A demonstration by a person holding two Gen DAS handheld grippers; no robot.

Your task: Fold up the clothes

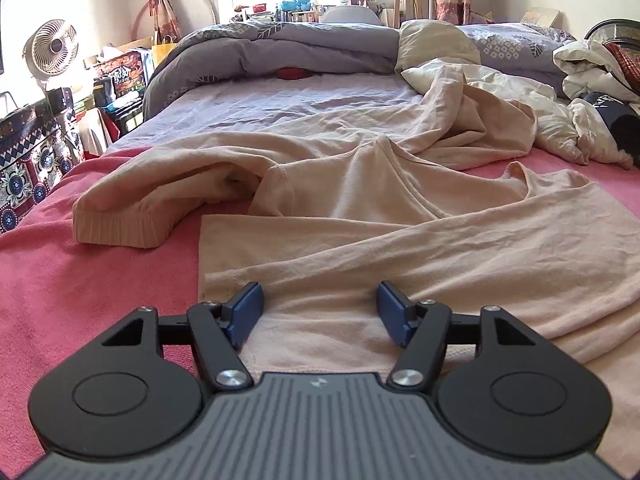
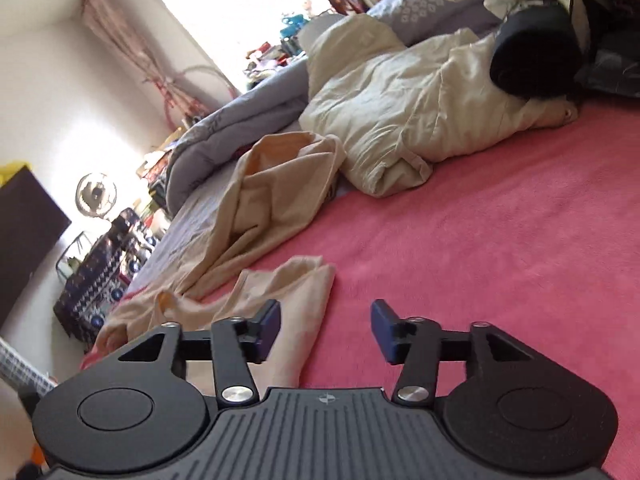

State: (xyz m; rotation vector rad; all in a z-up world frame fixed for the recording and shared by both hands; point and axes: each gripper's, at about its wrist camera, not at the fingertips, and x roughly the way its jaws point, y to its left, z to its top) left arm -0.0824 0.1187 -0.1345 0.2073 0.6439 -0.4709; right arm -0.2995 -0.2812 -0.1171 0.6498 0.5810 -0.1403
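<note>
A peach long-sleeved top (image 1: 400,224) lies partly spread on the pink blanket (image 1: 80,280), one ribbed cuff (image 1: 120,228) at the left. My left gripper (image 1: 320,300) is open, low over the top's near hem, holding nothing. In the right wrist view the same top (image 2: 280,184) trails across the pink blanket (image 2: 500,240), and a corner of it (image 2: 296,308) lies under my left finger. My right gripper (image 2: 326,320) is open and empty, tilted, just above the blanket beside that corner.
A cream garment (image 2: 400,120) lies crumpled at the back right, with a dark rolled item (image 2: 536,52) beyond it. A grey quilt (image 1: 280,48) is heaped at the bed's far end. A fan (image 1: 54,46) and patterned boxes (image 1: 28,160) stand left of the bed.
</note>
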